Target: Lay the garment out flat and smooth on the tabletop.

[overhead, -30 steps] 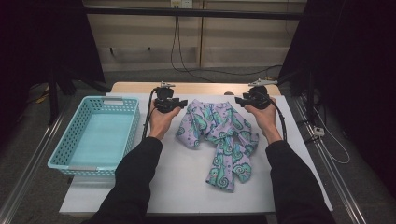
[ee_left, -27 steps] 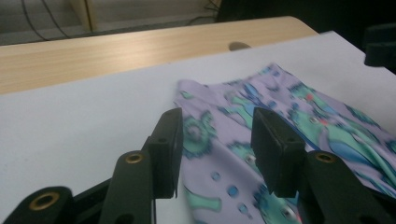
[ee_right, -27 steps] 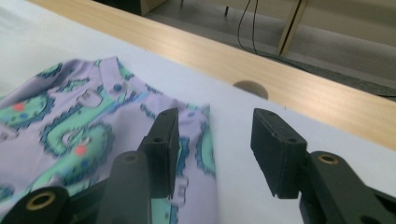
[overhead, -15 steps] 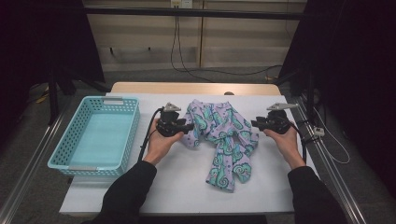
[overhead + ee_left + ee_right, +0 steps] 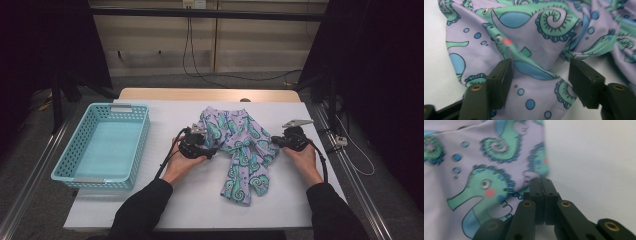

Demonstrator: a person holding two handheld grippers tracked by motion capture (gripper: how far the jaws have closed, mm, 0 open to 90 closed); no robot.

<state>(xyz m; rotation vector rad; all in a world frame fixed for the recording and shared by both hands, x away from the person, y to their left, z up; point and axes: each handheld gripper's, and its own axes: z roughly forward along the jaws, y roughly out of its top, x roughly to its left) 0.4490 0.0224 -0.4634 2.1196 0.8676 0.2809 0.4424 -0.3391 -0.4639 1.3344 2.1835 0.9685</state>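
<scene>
A lilac cloth (image 5: 240, 145) printed with green seahorses lies crumpled in the middle of the white table (image 5: 175, 200). My left gripper (image 5: 212, 151) is low at the cloth's left side. Its jaws have just been opening and now stand open (image 5: 540, 67), with a raised fold of cloth (image 5: 536, 45) between them and the pads not pressing it. At the cloth's right edge my right gripper (image 5: 274, 141) has just closed. Its jaws (image 5: 541, 180) meet tightly on the hem of the cloth (image 5: 486, 170).
A light blue plastic basket (image 5: 135, 145) stands empty at the left of the table. Bare white table lies in front of the cloth and to its right. A small white device with a cable (image 5: 341, 141) sits off the right edge.
Both hands came toward me from the cloth's far corners and down to its left and right sides. The cloth has bunched in the middle. The left jaws widened and the right jaws shut.
</scene>
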